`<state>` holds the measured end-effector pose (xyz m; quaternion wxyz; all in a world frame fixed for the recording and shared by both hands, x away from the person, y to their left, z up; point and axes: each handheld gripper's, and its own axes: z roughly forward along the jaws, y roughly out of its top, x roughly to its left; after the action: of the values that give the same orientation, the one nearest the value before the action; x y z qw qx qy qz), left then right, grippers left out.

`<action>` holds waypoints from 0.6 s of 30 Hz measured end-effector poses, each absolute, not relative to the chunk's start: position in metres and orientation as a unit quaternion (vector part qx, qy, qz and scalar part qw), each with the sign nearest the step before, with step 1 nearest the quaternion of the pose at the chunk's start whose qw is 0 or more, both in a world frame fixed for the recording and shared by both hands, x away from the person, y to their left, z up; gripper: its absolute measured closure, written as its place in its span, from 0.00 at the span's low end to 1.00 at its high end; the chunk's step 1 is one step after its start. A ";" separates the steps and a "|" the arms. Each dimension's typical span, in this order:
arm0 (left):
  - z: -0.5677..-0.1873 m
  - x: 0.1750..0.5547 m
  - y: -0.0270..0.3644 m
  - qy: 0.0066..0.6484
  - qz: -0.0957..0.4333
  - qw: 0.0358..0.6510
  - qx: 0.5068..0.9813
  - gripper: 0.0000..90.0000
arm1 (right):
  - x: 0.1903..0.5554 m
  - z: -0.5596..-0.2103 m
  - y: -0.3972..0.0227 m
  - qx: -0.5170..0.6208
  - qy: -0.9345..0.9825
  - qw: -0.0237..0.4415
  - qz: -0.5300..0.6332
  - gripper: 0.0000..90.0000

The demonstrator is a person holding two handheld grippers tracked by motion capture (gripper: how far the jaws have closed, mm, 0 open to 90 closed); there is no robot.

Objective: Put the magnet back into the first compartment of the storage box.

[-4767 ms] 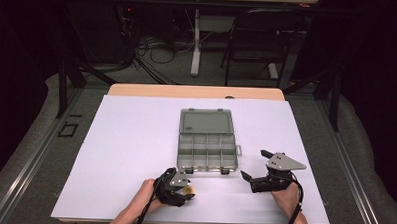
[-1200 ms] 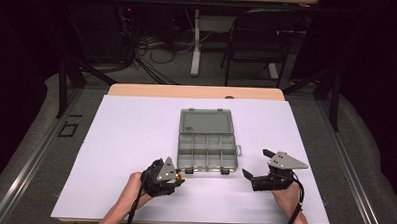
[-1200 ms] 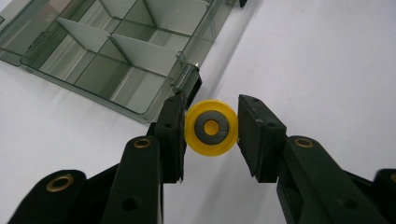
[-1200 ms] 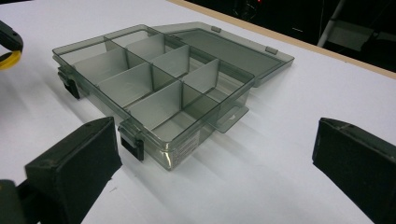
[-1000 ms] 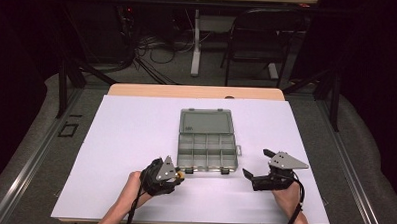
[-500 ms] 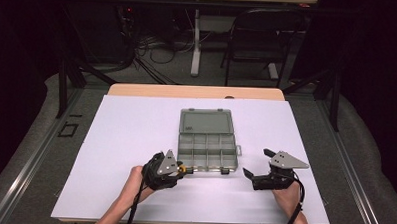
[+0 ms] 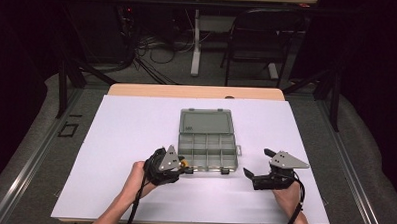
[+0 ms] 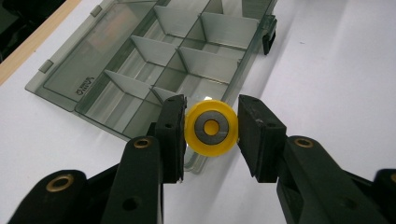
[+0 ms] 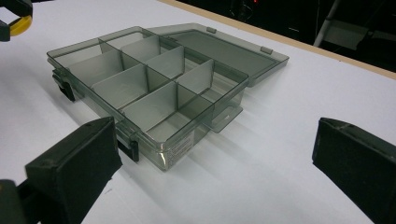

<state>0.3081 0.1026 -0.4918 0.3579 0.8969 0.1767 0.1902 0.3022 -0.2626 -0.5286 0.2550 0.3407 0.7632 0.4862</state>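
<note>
While my left gripper (image 8: pixel 211 128) hangs just over the near corner of the smoky grey see-through plastic organiser box (image 7: pixel 206 148), it's clamped on a small yellow plastic wheel with a grey hub (image 8: pixel 211 127), pads pressing on both sides of it. The wheel sits in the air right at the box's front edge, by the nearest compartment, not inside anything yet. In the high view that gripper (image 7: pixel 183 167) is at the box's front left corner.

The box lies flat on the white table sheet (image 7: pixel 126 129) with its lid (image 7: pixel 206 122) swung fully open and resting flat behind it. The tray part is split by upright dividers into several compartments, and from what I can see, every one of them has nothing in it.

My right gripper (image 7: pixel 257 165) sits off to the right of the box, well apart from it, jaws spread wide and holding nothing.
</note>
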 end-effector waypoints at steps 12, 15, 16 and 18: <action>-0.482 0.317 0.102 0.175 0.204 0.366 0.891 0.70 | 0.303 -0.528 -0.263 0.340 0.763 0.258 0.485 0.00; -0.481 0.319 0.102 0.173 0.207 0.367 0.890 0.70 | 0.302 -0.528 -0.263 0.340 0.762 0.260 0.486 0.00; -0.480 0.321 0.101 0.172 0.205 0.367 0.891 0.70 | 0.302 -0.528 -0.263 0.341 0.762 0.259 0.486 0.00; -0.479 0.323 0.100 0.171 0.204 0.368 0.891 0.70 | 0.302 -0.528 -0.263 0.340 0.762 0.261 0.486 0.00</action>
<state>0.3227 0.0999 -0.4792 0.3681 0.8909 0.1708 0.2039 0.3021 -0.2633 -0.5281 0.2605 0.3404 0.7618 0.4858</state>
